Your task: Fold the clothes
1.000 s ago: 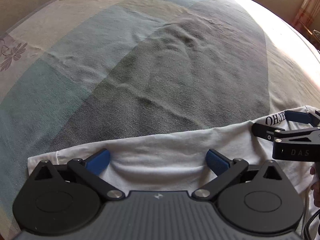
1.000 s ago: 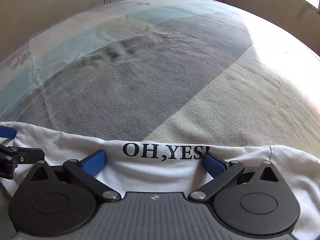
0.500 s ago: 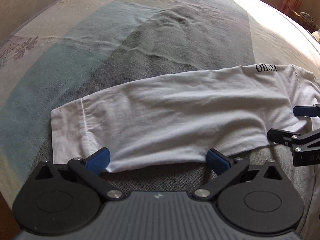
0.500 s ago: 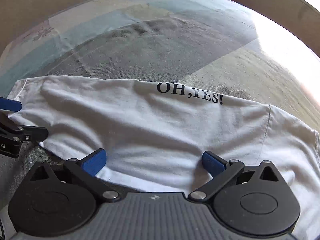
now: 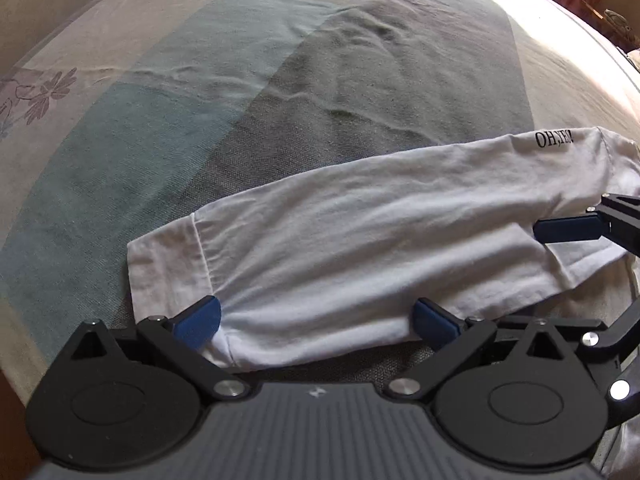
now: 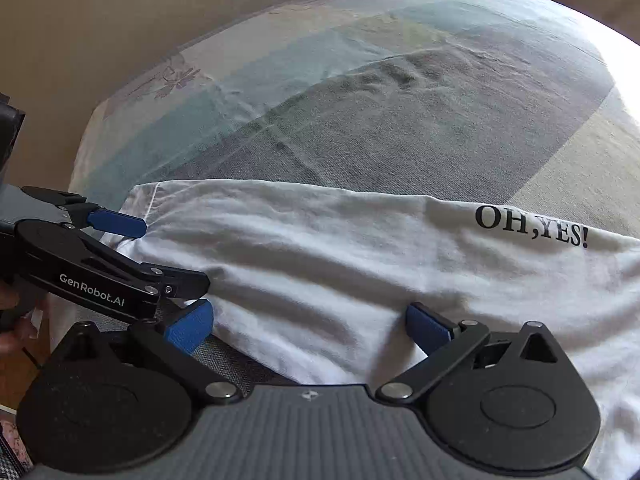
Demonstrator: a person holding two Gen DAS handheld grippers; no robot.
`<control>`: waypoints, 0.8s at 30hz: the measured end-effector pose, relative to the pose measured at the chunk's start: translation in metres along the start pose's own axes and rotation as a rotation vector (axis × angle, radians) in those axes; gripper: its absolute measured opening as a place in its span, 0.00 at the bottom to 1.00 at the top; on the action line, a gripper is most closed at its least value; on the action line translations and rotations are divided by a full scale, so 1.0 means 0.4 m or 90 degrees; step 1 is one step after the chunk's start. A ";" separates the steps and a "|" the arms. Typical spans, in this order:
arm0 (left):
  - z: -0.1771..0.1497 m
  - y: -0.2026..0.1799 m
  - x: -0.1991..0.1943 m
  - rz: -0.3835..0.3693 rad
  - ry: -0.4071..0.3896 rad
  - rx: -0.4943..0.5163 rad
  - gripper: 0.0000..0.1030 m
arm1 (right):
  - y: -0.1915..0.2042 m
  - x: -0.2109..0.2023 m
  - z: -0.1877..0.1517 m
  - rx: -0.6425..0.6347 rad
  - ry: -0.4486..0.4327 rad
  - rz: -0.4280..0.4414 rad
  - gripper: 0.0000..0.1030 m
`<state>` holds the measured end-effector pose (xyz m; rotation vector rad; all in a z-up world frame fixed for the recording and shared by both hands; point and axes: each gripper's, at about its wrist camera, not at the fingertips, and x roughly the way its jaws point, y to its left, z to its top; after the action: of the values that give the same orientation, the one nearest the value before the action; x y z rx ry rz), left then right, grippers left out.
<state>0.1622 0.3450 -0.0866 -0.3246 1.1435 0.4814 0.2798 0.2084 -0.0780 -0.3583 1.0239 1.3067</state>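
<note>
- The shirt lies folded in a long white band across the bed.
- The left hand-held gripper is spread wide at the band's near edge, gripping nothing.
- The right hand-held gripper is likewise spread wide over the cloth, empty.

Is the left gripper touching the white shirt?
Cannot tell. In both views the left gripper, jaws open, overlaps the white shirt edge; neither shows contact or gap plainly.

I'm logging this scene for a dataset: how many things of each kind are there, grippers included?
White shirt printed "OH,YES!": 1
Grippers: 2, left gripper and right gripper, both open
Patchwork bedspread: 1
Total: 4
</note>
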 end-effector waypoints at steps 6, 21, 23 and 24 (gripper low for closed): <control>0.062 0.011 -0.039 -0.038 -0.018 -0.026 0.97 | -0.015 -0.073 -0.013 -0.029 -0.002 0.005 1.00; 0.217 -0.246 0.082 -0.250 0.002 -0.006 0.97 | -0.109 -0.110 -0.123 0.032 0.006 -0.198 1.00; 0.231 -0.255 0.089 -0.199 -0.011 0.003 0.97 | -0.104 -0.119 -0.126 0.026 0.005 -0.186 1.00; 0.240 -0.261 0.085 -0.186 -0.011 -0.001 0.97 | -0.104 -0.128 -0.128 0.025 0.002 -0.179 1.00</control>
<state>0.3034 0.3087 -0.0808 -0.4792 1.0583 0.2277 0.3001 0.1275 -0.0786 -0.4575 0.9622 1.0326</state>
